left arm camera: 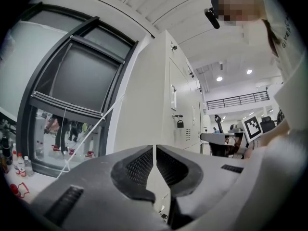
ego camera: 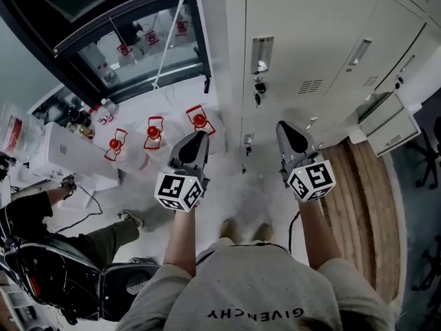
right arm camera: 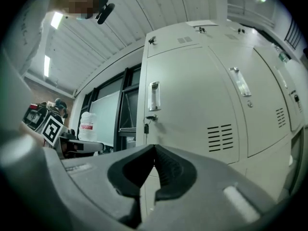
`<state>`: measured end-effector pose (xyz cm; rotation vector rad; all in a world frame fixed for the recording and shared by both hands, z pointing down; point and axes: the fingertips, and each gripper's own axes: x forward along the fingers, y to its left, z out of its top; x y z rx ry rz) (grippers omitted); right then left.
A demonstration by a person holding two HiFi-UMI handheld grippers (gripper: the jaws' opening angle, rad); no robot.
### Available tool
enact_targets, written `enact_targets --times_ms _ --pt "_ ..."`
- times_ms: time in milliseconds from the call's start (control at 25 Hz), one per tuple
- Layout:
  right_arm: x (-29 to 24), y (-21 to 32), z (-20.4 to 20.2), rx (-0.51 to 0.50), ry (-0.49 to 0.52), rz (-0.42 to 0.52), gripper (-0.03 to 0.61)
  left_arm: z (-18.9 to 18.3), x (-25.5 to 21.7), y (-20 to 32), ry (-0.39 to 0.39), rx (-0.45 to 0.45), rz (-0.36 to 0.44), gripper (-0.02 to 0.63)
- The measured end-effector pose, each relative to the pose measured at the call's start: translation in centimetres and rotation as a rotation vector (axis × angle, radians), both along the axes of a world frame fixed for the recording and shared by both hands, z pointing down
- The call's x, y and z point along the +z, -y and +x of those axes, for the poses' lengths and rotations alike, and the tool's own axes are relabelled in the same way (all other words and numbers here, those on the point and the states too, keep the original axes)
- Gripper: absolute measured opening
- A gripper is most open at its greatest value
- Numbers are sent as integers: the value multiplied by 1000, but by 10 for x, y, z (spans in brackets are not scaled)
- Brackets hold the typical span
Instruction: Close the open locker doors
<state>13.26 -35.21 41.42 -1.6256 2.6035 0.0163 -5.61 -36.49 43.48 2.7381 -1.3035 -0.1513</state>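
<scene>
A bank of pale grey lockers (ego camera: 310,40) stands in front of me. The nearest door (right arm camera: 192,114) lies flush with the bank, with a vertical handle (right arm camera: 154,95) and a small padlock (right arm camera: 145,127) under it. The door beside it (right arm camera: 255,100) looks flush too. At the far right a door edge (right arm camera: 299,148) seems to stand out from the bank; I cannot tell how far. My left gripper (ego camera: 198,140) points level at the lockers' left end panel (left arm camera: 139,105), shut and empty. My right gripper (ego camera: 288,131) faces the padlocked door (ego camera: 265,67), shut and empty, apart from it.
A dark-framed glass window (ego camera: 131,40) is left of the lockers, with red-framed objects (ego camera: 155,131) and small bottles (ego camera: 105,109) on the floor below. A seated person (ego camera: 76,243) is at lower left. A grey boxy unit (ego camera: 387,121) juts out at right above wooden flooring (ego camera: 362,205).
</scene>
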Motion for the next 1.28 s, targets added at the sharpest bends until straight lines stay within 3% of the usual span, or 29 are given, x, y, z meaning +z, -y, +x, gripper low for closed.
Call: enact_targets --times_ms 440,1280 --pt "-11 -20 33 61 4 4 -5 21 -4 -6 -11 36 5 18" --pt "-11 -36 58 102 -2 4 -5 53 -5 -6 -23 88 3 18"
